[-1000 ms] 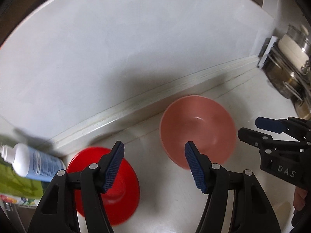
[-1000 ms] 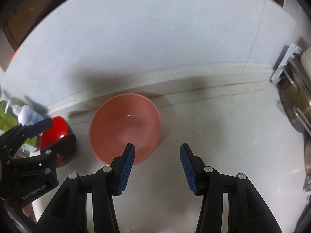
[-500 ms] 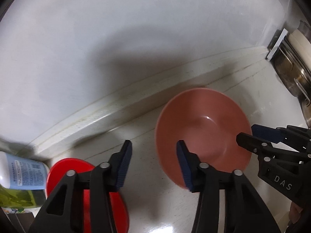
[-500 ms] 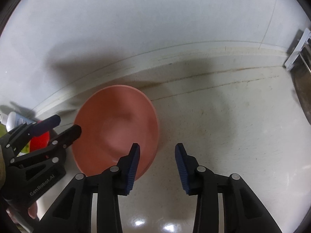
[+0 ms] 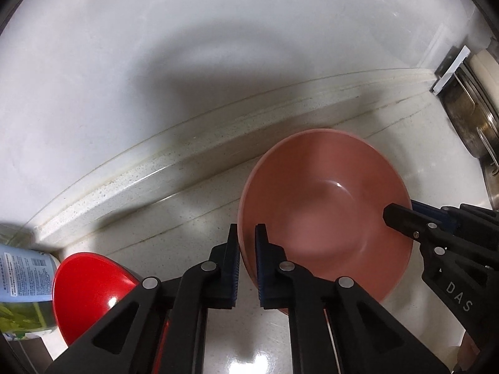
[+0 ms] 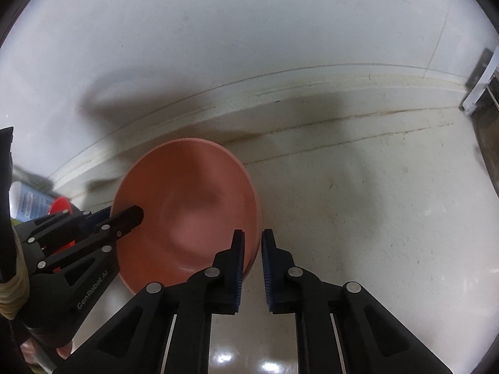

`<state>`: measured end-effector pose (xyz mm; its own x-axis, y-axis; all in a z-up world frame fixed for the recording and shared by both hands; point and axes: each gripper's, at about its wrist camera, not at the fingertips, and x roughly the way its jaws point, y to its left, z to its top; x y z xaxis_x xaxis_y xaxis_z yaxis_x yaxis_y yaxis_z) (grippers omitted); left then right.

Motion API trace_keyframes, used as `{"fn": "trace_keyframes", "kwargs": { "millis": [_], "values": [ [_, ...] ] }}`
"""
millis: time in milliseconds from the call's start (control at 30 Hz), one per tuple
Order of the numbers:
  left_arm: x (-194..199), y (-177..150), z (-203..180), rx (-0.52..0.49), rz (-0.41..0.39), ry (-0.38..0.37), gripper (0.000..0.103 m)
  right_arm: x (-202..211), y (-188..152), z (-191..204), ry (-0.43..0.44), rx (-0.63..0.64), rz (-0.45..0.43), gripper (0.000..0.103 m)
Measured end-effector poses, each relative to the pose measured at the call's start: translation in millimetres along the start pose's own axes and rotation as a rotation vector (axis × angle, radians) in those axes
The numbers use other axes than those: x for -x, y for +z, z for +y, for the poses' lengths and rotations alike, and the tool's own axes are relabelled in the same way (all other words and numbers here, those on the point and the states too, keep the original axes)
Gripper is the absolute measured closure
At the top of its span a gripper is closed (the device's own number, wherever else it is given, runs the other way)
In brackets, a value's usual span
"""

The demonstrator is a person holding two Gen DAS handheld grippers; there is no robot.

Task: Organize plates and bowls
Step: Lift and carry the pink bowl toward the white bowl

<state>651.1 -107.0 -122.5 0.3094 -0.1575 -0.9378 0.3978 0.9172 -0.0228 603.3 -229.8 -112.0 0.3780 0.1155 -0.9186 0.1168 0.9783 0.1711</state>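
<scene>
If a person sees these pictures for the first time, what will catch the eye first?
First the pink bowl in the middle of the pale counter, with both grippers shut on its rim: the left gripper on one side, the right gripper on the opposite side. Next the bright red bowl, low at the left edge of the left wrist view, beside a white bottle.

white bottle point(image 5: 23, 272), steel pots point(image 5: 471, 118), speckled counter point(image 6: 374, 202)
</scene>
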Motion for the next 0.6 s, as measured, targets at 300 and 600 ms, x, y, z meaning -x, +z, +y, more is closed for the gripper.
{"fn": "trace_keyframes", "kwargs": {
  "millis": [300, 600],
  "values": [
    [21, -9, 3, 0.027, -0.008, -0.029, 0.092, 10, -5, -2, 0.005, -0.018, -0.007, 0.092],
    [62, -35, -15, 0.021, -0.036, -0.063, 0.092, 50, -25, -10, 0.014, -0.03, -0.042, 0.092]
  ]
}}
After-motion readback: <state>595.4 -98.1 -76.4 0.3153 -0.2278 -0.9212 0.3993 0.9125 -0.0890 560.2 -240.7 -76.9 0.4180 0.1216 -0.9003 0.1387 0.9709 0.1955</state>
